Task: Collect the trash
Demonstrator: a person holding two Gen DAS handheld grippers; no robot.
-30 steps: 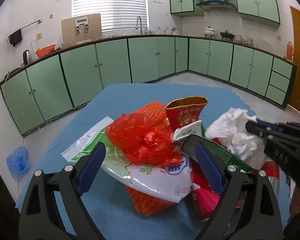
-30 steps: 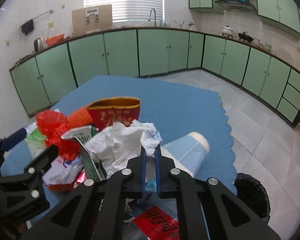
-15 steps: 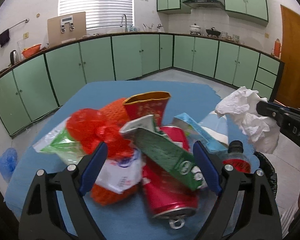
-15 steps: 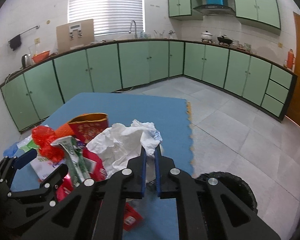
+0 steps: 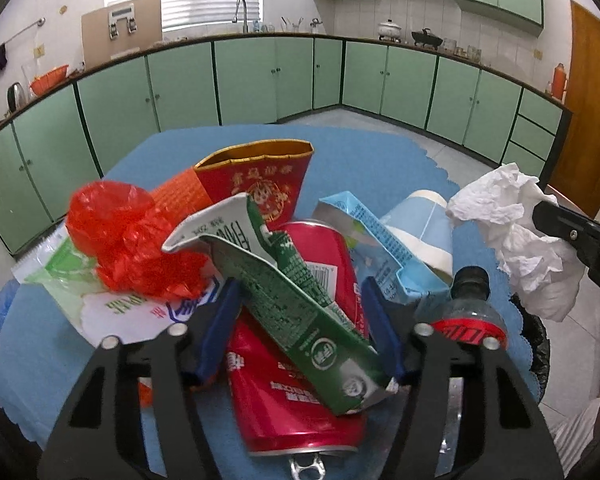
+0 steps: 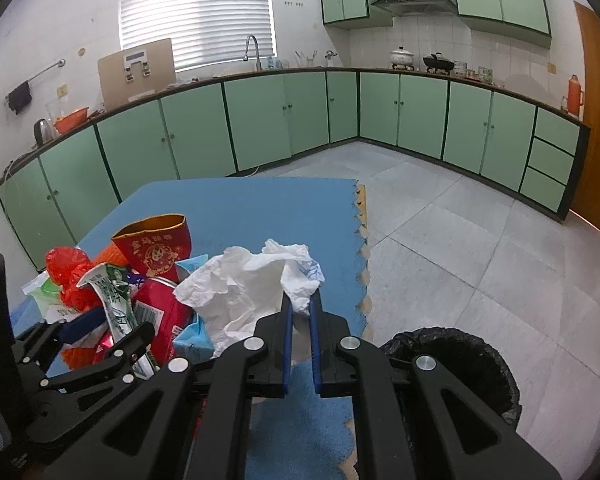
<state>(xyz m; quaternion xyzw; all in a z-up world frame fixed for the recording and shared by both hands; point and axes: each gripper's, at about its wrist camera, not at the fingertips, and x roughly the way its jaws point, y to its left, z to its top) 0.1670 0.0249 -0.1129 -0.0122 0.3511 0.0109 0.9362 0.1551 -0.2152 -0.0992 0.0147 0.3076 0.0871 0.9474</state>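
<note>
A heap of trash lies on the blue mat (image 5: 40, 380): a red can (image 5: 296, 392), a green carton (image 5: 300, 312), a red plastic bag (image 5: 128, 240), a red-gold paper bag (image 5: 260, 176), a light blue carton (image 5: 380, 248) and a black-capped bottle (image 5: 468, 304). My left gripper (image 5: 300, 324) is open, with its fingers on either side of the can and green carton. My right gripper (image 6: 300, 312) is shut on crumpled white tissue (image 6: 244, 292), held up in the air to the right of the heap, near a black-lined bin (image 6: 460, 364).
The mat's toothed edge (image 6: 364, 256) meets grey floor tiles to the right. Green kitchen cabinets (image 6: 300, 120) line the far walls. A wooden door (image 5: 588, 112) stands at the far right. The bin also shows in the left wrist view (image 5: 536, 344).
My left gripper has moved forward and right and narrowed around the can and green carton. My right gripper has lifted the tissue and carried it right toward the bin.
</note>
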